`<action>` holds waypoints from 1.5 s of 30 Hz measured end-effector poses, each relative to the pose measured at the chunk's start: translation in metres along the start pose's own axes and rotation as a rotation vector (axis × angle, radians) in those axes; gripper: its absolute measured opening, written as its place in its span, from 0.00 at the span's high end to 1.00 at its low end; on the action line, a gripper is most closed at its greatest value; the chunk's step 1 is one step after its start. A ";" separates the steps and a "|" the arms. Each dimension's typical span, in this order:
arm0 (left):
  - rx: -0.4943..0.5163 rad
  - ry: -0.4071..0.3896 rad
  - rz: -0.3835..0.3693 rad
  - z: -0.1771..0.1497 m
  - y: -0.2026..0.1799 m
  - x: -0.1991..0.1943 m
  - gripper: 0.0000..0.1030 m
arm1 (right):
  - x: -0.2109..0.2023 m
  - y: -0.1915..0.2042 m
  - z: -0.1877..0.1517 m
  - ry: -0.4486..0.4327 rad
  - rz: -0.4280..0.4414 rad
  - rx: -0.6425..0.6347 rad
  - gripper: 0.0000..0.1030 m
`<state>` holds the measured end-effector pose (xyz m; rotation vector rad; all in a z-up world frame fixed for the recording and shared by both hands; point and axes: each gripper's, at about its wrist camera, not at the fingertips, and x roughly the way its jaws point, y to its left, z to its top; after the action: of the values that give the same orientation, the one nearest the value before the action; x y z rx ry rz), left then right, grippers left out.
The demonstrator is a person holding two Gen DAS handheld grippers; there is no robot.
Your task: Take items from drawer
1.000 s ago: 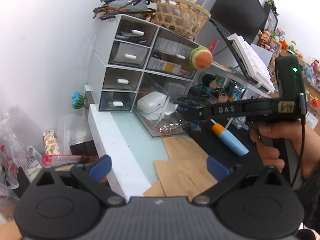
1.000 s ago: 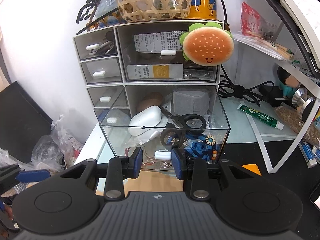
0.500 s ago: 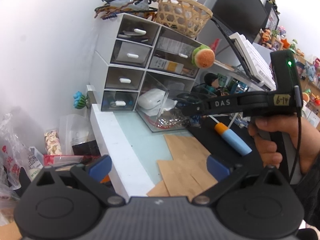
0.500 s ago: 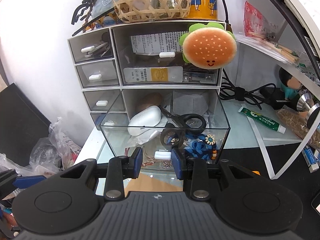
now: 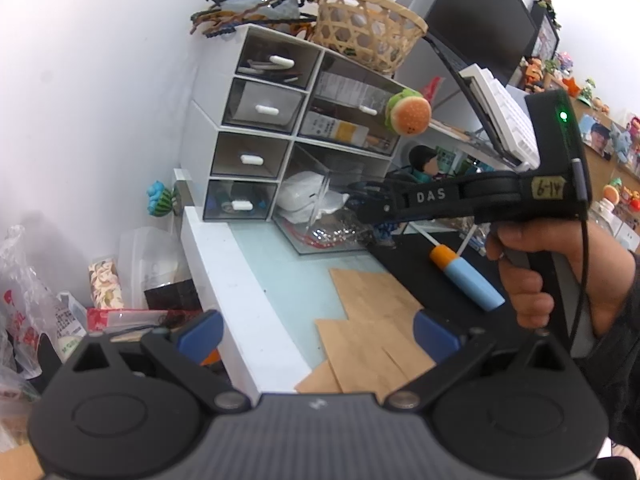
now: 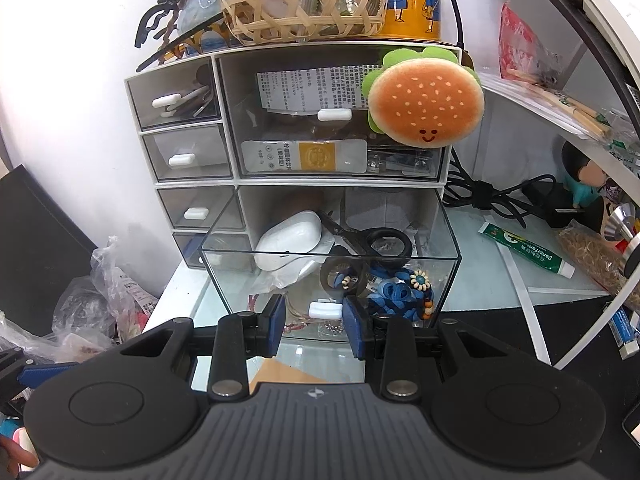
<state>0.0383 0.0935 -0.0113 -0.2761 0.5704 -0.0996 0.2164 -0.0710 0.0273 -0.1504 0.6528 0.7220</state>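
Clear acrylic forms the walls of the pulled-out drawer (image 6: 448,268), the lower right one of the white desktop organizer (image 6: 228,128), and its white pull tab (image 6: 326,310) sits between the blue pads of the right gripper (image 6: 314,322). The jaws stand narrow, one pad on each side of the tab with a thin gap showing at both ends, so whether they actually pinch it cannot be told from this view. The tab's long axis runs left to right across the view, in line with the closing direction of the fingers.

Inside the drawer, beyond the fingers and higher in the right wrist view, lie a white earbud case (image 6: 290,240), black-handled scissors (image 6: 376,242) with their blades pointing back and left, and a blue beaded bracelet (image 6: 404,292) just behind the front wall. Of these the bracelet is nearest the right fingertips, a little to their right.

The left gripper (image 5: 316,330) hangs well back over the brown paper sheet (image 5: 372,320) on the desk, jaws wide apart and empty. My judgement is that the right hand is far better placed: it must clear the front wall, rise and reach down over it.
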 end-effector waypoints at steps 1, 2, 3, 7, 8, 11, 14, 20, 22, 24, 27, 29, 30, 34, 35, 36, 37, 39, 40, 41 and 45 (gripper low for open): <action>0.000 0.000 -0.001 0.000 0.000 0.000 0.00 | 0.001 0.000 0.001 0.000 0.000 0.002 0.65; -0.001 -0.001 -0.002 0.000 0.001 -0.001 0.00 | 0.001 0.000 0.001 0.000 -0.001 0.002 0.65; -0.001 -0.002 -0.002 0.000 0.001 -0.001 0.00 | 0.002 0.000 0.002 -0.001 -0.002 0.002 0.65; -0.003 0.000 -0.002 0.000 0.002 0.000 0.00 | 0.006 0.001 0.005 -0.002 -0.008 -0.003 0.65; -0.004 0.001 -0.002 0.000 0.003 0.001 0.00 | 0.007 0.001 0.005 -0.003 -0.009 -0.003 0.65; -0.008 0.000 -0.001 0.000 0.004 0.000 0.00 | 0.009 0.001 0.007 -0.004 -0.009 -0.002 0.65; -0.013 0.001 0.003 -0.001 0.006 0.001 0.00 | 0.012 0.000 0.008 -0.005 -0.010 -0.003 0.65; -0.011 0.005 0.003 -0.001 0.006 0.003 0.00 | 0.016 0.000 0.011 -0.008 -0.011 -0.009 0.65; -0.011 0.006 0.003 -0.001 0.006 0.002 0.00 | 0.017 0.000 0.012 -0.008 -0.010 -0.008 0.65; -0.012 0.006 0.004 -0.002 0.006 0.002 0.00 | 0.019 0.000 0.013 -0.006 -0.010 -0.007 0.65; -0.014 0.006 0.005 -0.001 0.007 0.002 0.00 | 0.022 -0.001 0.014 0.001 -0.012 -0.008 0.66; -0.016 0.006 0.005 -0.001 0.008 0.002 0.00 | 0.024 -0.001 0.014 -0.002 -0.016 -0.007 0.67; -0.017 0.006 0.005 -0.001 0.008 0.002 0.00 | 0.025 -0.002 0.014 -0.004 -0.018 -0.006 0.68; -0.018 0.008 0.006 -0.002 0.009 0.003 0.00 | 0.028 -0.003 0.015 -0.007 -0.021 -0.001 0.69; -0.019 0.009 0.006 -0.002 0.009 0.004 0.00 | 0.029 -0.003 0.015 -0.008 -0.021 -0.003 0.69; -0.019 0.009 0.005 -0.002 0.009 0.004 0.00 | 0.029 -0.003 0.015 -0.008 -0.023 -0.007 0.69; -0.019 0.010 0.004 -0.002 0.010 0.004 0.00 | 0.029 -0.003 0.015 -0.009 -0.024 -0.009 0.69; -0.018 0.012 0.003 -0.002 0.010 0.005 0.00 | 0.031 -0.002 0.015 -0.012 -0.028 -0.015 0.69; -0.018 0.013 0.003 -0.002 0.010 0.006 0.00 | 0.031 -0.002 0.016 -0.013 -0.029 -0.016 0.69; -0.018 0.013 0.003 -0.002 0.010 0.006 0.00 | 0.032 -0.002 0.016 -0.015 -0.030 -0.017 0.69; -0.018 0.014 0.003 -0.002 0.010 0.006 0.00 | 0.036 -0.002 0.018 -0.019 -0.032 -0.014 0.69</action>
<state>0.0425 0.1018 -0.0189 -0.2924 0.5861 -0.0931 0.2471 -0.0464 0.0196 -0.1665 0.6256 0.6968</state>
